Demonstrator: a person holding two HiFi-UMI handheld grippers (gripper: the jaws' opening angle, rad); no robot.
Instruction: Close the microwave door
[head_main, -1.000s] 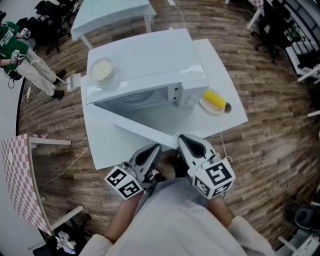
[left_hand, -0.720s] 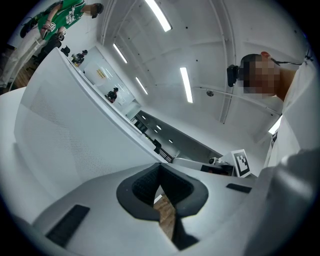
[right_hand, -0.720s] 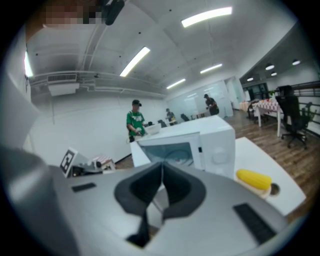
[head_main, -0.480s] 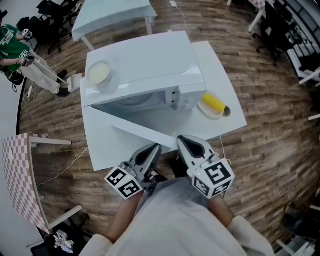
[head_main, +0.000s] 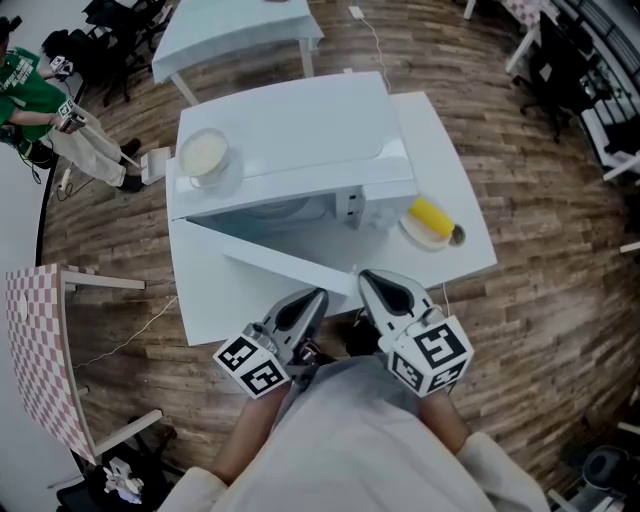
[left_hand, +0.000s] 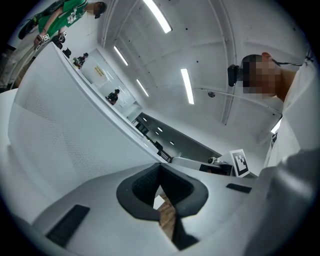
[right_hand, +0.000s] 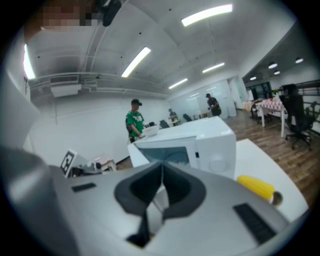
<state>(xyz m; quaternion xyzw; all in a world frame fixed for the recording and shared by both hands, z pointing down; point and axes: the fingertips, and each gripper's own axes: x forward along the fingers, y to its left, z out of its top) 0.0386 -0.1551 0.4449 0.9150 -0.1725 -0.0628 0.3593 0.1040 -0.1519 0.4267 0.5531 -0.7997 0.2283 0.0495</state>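
The microwave (head_main: 290, 120) is sitting on the white counter (head_main: 445, 160) at 12 o'clock from the person. Its door (head_main: 280, 258) is hanging wide open, swinging out toward 6 o'clock, with its free edge lying just beside the tips of the right gripper (head_main: 368, 278); whether they are touching is not clear. The right gripper's jaws are pressing together with nothing between them. The left gripper (head_main: 312, 297) is hovering at 9 o'clock of the right one, near the counter's front edge, its jaws likewise meeting at the tips and holding nothing. A bowl (head_main: 203, 152) is resting on the microwave's top at 10 o'clock. A corn cob (head_main: 430, 212) is lying on a plate (head_main: 420, 231) at 3 o'clock of the microwave.
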